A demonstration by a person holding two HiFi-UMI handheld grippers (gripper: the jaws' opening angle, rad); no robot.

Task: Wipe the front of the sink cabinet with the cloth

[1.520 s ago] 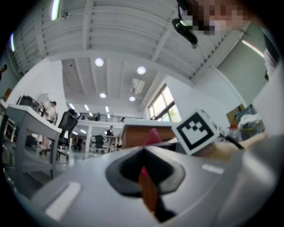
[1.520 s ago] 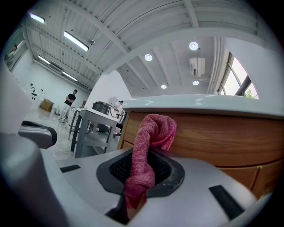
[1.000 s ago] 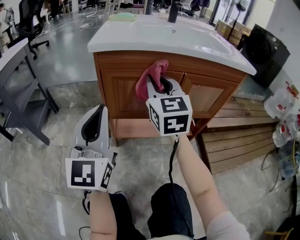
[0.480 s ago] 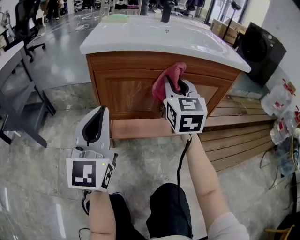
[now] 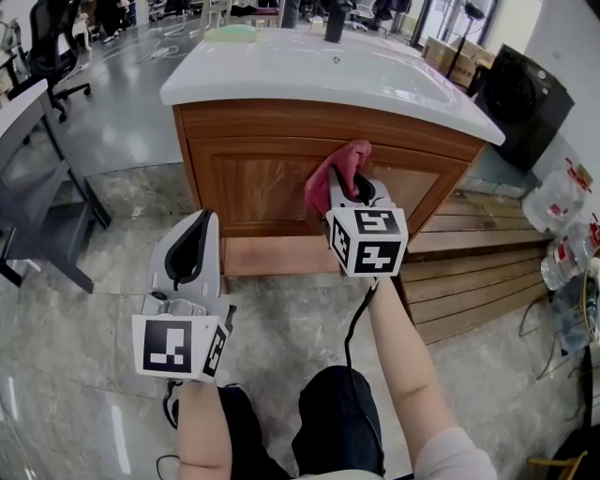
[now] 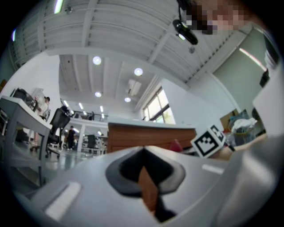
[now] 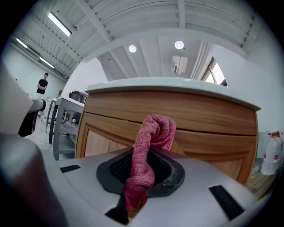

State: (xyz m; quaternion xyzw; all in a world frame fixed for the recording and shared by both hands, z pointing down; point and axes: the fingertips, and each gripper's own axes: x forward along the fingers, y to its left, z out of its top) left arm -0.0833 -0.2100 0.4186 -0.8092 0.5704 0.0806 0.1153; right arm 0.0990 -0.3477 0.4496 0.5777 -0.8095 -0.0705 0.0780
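Observation:
The wooden sink cabinet (image 5: 262,178) (image 7: 208,119) with a white countertop stands ahead. My right gripper (image 5: 353,187) (image 7: 142,177) is shut on the pink cloth (image 5: 335,172) (image 7: 151,142), whose bunched top presses against the cabinet front near the middle, just under the drawer rail. My left gripper (image 5: 192,246) (image 6: 144,177) is shut with nothing in it, held low to the left, well short of the cabinet, over the floor. In the left gripper view, the cabinet (image 6: 146,137) shows far off.
A grey desk (image 5: 37,187) and an office chair (image 5: 52,47) stand at the left. Wooden pallets (image 5: 478,272) lie to the right of the cabinet, with a black appliance (image 5: 530,94) and plastic bottles (image 5: 562,234) beyond. A bottle (image 5: 335,23) stands on the countertop.
My right gripper carried the cloth rightward across the cabinet front, then slightly down and back left. The left gripper has stayed put.

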